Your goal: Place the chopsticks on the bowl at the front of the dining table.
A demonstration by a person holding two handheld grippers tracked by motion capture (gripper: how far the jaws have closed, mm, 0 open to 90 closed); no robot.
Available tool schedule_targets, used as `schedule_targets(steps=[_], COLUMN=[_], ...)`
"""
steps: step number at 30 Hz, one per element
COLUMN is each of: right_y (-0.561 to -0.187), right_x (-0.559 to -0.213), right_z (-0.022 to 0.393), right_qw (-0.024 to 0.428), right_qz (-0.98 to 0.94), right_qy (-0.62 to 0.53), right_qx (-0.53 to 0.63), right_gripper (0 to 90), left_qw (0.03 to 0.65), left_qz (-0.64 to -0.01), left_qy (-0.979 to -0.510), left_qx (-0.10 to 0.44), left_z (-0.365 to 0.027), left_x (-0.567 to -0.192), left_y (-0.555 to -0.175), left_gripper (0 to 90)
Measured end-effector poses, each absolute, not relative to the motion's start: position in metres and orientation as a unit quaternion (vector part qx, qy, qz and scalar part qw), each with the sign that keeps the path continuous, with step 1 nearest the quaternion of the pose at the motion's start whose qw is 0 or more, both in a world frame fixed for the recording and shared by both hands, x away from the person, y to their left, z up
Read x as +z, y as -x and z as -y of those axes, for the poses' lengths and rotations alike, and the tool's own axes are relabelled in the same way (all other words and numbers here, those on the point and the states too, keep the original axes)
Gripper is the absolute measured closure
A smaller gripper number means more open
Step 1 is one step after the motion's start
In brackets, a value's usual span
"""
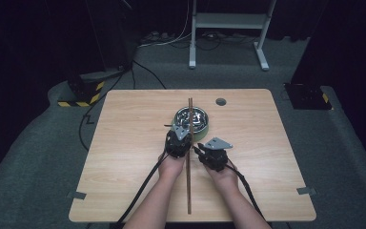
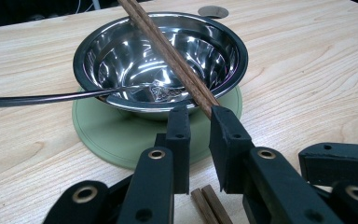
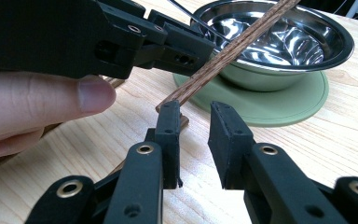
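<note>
The pair of chopsticks (image 1: 189, 157) runs from near the desk's (image 1: 124, 143) near edge toward its far edge, its far end propped on the steel bowl (image 1: 192, 120). The bowl sits on a green mat (image 2: 107, 135) around the desk's middle. The left tool (image 2: 200, 116) holds the chopsticks between narrow jaws, while the right tool (image 3: 193, 114) stands just beside them, its jaws narrow with nothing between them.

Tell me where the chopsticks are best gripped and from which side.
Grip the chopsticks on the sloping stretch just before the bowl rim, from above, jaws straddling the pair: propped on the rim, they clear the table there.
</note>
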State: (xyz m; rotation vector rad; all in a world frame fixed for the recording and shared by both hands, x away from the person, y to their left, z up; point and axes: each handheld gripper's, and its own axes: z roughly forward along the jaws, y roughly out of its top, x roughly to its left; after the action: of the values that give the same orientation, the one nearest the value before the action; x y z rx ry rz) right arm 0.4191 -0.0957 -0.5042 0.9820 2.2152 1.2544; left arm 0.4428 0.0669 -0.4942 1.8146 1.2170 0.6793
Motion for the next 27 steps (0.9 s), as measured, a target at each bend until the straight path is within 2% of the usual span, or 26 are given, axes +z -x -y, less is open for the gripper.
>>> schedule_targets(steps=[12, 27], right_y=[-0.419, -0.420], right_x=[-0.503, -0.503], right_z=[0.098, 0.102], right_qw=[0.204, 0.208], right_qz=[-0.790, -0.781], right_qy=[-0.359, -0.370], right_qx=[0.453, 0.458], right_gripper=[74.1, 75.0], left_qw=[0.417, 0.391], left_qz=[-0.479, -0.445], left_qy=[-0.722, -0.755], left_qx=[0.276, 0.281], left_z=[-0.070, -0.067], left_x=[-0.489, -0.498], left_y=[-0.436, -0.389], left_gripper=[76.2, 74.0])
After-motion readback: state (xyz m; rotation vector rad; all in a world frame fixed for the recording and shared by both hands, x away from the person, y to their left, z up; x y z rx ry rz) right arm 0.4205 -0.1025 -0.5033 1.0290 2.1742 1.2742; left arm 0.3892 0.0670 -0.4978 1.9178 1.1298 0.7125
